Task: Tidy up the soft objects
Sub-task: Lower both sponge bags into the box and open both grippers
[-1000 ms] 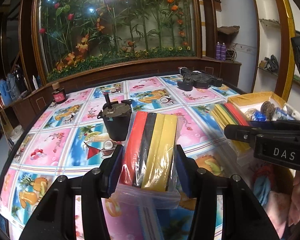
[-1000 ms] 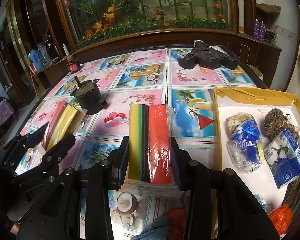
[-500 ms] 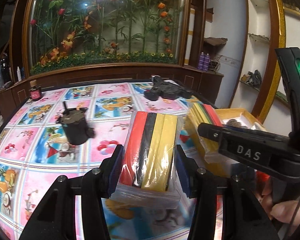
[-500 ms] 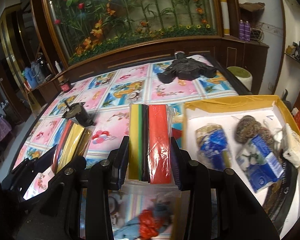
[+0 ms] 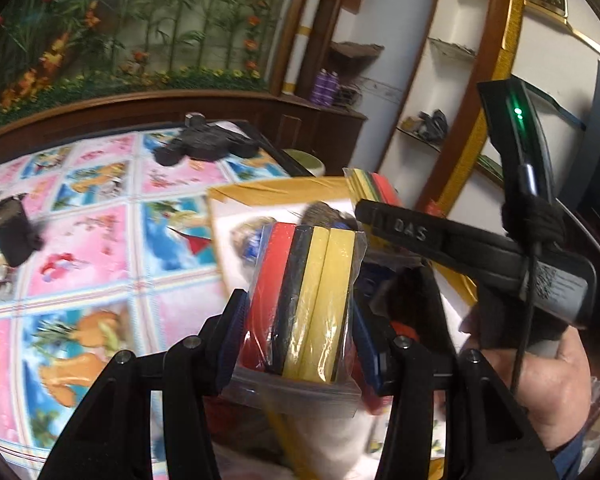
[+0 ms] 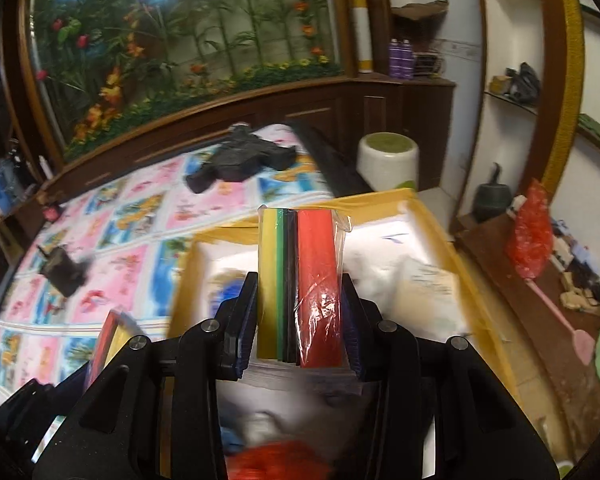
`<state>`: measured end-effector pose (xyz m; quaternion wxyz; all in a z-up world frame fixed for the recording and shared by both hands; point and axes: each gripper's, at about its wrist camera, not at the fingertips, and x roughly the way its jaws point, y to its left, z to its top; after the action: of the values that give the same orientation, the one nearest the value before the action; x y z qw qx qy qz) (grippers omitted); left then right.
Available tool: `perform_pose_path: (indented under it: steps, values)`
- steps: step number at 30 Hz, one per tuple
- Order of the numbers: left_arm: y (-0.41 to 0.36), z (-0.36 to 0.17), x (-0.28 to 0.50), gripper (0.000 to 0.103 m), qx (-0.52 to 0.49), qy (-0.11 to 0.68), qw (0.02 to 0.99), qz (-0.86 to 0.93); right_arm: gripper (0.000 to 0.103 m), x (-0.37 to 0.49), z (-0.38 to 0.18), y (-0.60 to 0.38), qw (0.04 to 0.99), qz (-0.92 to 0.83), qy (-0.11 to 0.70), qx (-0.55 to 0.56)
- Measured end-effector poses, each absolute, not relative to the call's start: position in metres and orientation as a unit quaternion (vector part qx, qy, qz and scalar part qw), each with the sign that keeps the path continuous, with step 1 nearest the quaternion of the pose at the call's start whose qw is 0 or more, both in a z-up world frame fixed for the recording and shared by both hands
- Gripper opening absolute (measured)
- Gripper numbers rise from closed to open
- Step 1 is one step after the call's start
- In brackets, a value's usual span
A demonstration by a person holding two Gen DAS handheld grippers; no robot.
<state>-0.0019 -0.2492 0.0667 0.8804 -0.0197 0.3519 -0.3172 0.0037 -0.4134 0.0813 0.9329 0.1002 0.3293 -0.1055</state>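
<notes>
My left gripper (image 5: 298,320) is shut on a clear bag of red, black and yellow sponge strips (image 5: 306,300), held in the air above the near edge of the yellow-rimmed white box (image 5: 260,194). My right gripper (image 6: 300,312) is shut on a second sponge pack (image 6: 300,284), yellow, green, black and red, held over the same box (image 6: 432,216). The right gripper also shows in the left wrist view (image 5: 460,248), just right of and beyond my left pack. Blurred blue-wrapped items (image 6: 228,292) lie in the box.
A black lidded pot (image 5: 10,232) and a black star-shaped base (image 5: 204,146) stand on the picture-print tablecloth (image 5: 100,248). A white roll (image 6: 386,160) stands beyond the table corner. A wooden shelf with clutter and a red bag (image 6: 528,236) is on the right.
Both grippers have swung right with their sponge packs, from over the tablecloth to over the yellow-rimmed box. The grips have not changed.
</notes>
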Motion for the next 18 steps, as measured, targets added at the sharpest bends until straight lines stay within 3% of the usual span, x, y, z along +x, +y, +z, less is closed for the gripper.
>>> perform_pose_path:
  steps: [10,14,18]
  values:
    - [-0.269,0.056,-0.012,0.052,0.004,0.366,0.866,-0.341,0.037,0.004,0.067,-0.445,0.915,-0.13,0.358,0.13]
    - [-0.268,0.058,-0.015,0.061,-0.005,0.367,0.86,-0.355,0.038,0.001,0.066,-0.449,0.914,-0.133,0.353,0.148]
    - [-0.265,0.062,-0.015,0.062,-0.011,0.361,0.86,-0.361,0.043,0.0,0.068,-0.45,0.915,-0.139,0.346,0.153]
